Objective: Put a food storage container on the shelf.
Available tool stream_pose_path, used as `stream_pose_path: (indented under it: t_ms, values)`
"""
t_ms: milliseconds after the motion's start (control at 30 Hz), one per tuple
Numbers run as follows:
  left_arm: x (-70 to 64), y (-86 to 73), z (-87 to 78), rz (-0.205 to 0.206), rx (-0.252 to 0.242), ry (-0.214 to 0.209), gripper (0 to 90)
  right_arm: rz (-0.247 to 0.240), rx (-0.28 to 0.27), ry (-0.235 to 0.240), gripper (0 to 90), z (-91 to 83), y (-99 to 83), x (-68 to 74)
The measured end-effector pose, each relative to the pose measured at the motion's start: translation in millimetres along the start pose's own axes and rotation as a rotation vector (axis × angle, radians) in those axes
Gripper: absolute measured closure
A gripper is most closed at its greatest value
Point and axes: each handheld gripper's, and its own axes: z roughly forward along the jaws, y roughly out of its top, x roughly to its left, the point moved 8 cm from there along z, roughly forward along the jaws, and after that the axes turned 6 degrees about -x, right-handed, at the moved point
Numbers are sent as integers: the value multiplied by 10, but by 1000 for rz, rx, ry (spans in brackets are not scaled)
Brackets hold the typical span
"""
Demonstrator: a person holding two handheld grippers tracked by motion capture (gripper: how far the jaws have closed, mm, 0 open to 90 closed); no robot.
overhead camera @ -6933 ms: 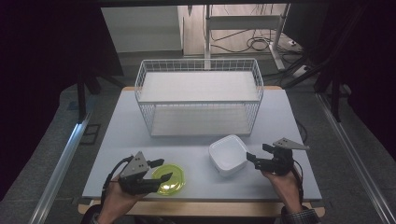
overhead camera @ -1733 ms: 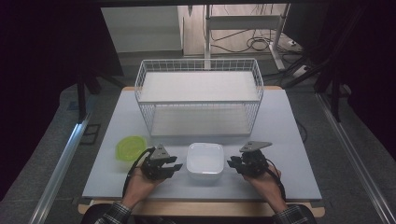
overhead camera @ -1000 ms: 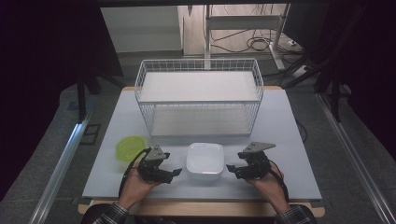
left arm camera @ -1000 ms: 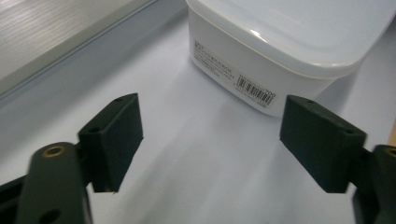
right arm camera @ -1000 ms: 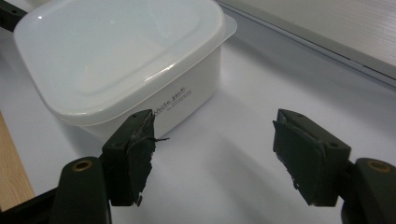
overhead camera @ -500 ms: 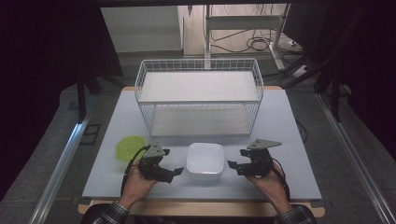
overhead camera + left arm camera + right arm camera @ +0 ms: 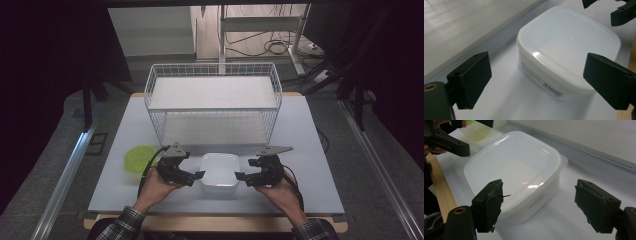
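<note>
A white, lidless plastic container (image 7: 219, 172) stands on the table near the front edge, between my two grippers. My left gripper (image 7: 194, 177) is just left of it, open, jaws pointing at its side. My right gripper (image 7: 242, 177) mirrors it on the right, also open. In the left gripper view the container (image 7: 569, 47) lies ahead of the open left gripper (image 7: 540, 80), with nothing touching the jaws. The right gripper view has the container (image 7: 514, 167) in front of the wide right gripper (image 7: 542, 206). A green lid (image 7: 137, 159) lies flat left of the left hand.
A white wire basket (image 7: 165, 125) stands behind the container across the middle of the table (image 7: 310, 150). The wooden front edge of the table runs close under both hands. The green lid (image 7: 477, 131) also appears beyond the container.
Over several seconds the container shifted from front right to front centre and the green lid to the left. In the last half second both grippers edged inward toward the container.
</note>
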Motion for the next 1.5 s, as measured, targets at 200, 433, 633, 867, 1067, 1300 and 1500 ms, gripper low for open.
stream_pose_path:
  t_ms: [200,433,633,867,1067,1300,1500]
  values:
    - [-53,-2,151,-31,35,-52,101,-10,42,30,226,163,15,28]
    - [-144,-36,177,-74,46,-136,128,56,72,76,223,237,-30,92]
    - [-215,-83,138,-111,79,-156,145,76,101,73,262,192,-59,152]
    - [-262,-82,53,-146,100,-110,241,70,68,31,478,58,-45,175]
    - [-236,-67,-116,-221,37,-86,577,182,48,37,636,-28,-42,161]
    - [-197,-8,-178,-238,-26,-29,741,201,-39,5,773,-77,15,143]
    - [-180,-7,-158,-225,-35,16,783,146,-68,-46,788,-73,28,153]
